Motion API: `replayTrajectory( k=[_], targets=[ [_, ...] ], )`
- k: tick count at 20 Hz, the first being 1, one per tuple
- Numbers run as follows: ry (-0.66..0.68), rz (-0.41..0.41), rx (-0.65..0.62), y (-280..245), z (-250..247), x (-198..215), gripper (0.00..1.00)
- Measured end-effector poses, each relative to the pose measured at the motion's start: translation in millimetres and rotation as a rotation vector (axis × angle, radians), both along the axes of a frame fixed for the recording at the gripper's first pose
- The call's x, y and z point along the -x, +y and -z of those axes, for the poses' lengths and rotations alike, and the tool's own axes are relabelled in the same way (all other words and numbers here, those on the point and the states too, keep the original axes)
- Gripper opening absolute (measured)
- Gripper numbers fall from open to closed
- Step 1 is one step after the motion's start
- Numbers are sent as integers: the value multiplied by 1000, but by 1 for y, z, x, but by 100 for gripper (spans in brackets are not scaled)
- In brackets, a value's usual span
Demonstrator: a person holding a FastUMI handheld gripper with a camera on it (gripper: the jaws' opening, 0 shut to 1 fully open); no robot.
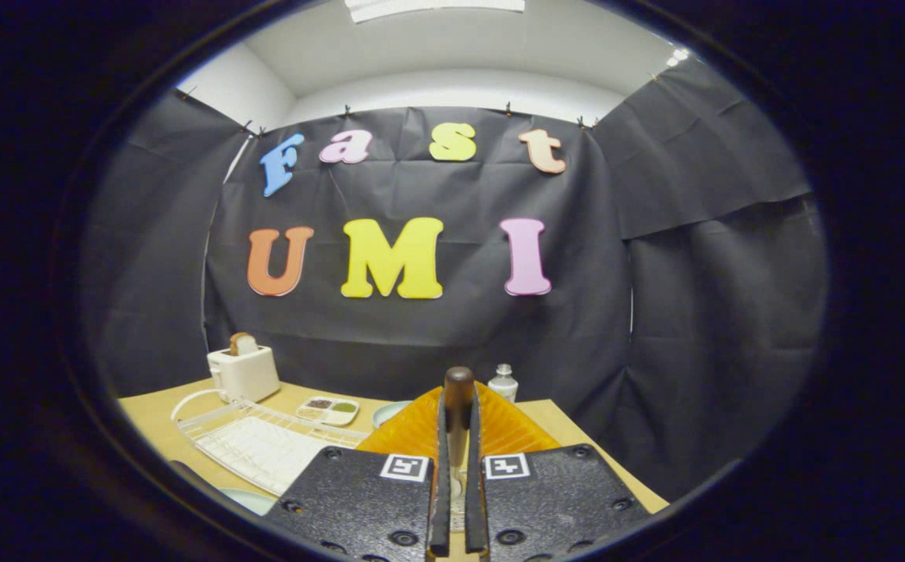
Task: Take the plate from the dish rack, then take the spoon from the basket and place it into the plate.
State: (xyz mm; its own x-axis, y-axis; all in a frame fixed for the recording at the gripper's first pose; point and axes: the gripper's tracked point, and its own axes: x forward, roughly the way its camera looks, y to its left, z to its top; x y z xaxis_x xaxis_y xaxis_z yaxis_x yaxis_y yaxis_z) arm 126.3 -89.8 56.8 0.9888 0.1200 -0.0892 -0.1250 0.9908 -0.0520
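Jaws nearly pressed together, pinching the dark brown wooden handle of the spoon (458, 390); its rounded end stands up between my two black fingers (443, 484). My gripper (457, 468) is lifted above the tan table (155, 421) and faces the booth wall. The spoon's bowl hangs below, hidden from me.

Layout ahead:
- Orange ribbed basket (421, 433), just beyond my fingers, flaring to both sides of the handle.
- White wire dish rack (257, 441), to the left of the basket.
- Pale blue-green plate: I judge the rim peeking out behind the basket's left edge (388, 411) to be it, but cannot confirm. A similar pale curve shows below the rack.
- White toaster with a bread slice (245, 371), small divided tray (329, 409), small white bottle (504, 382), all further back.

Step in hand, as I judge it: carry the spoon to the plate.

Doing it well:
- Keep the pinch firm; a rounded handle may swivel.
- Clear the basket rim before moving sideways.
- Bring the plate into view first.
- Lower until the bowl rests inside the rim, then spread the jaws.
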Motion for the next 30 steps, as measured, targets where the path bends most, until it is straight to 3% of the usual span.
replayTrajectory(
  k=[6,16,19,30],
  targets=[
    [32,-112,-16,55,14,47,13],
    [189,-240,-85,134,93,108,12],
    [245,-264,-108,150,123,122,13],
    [292,-295,-112,172,148,131,16]
  ],
)
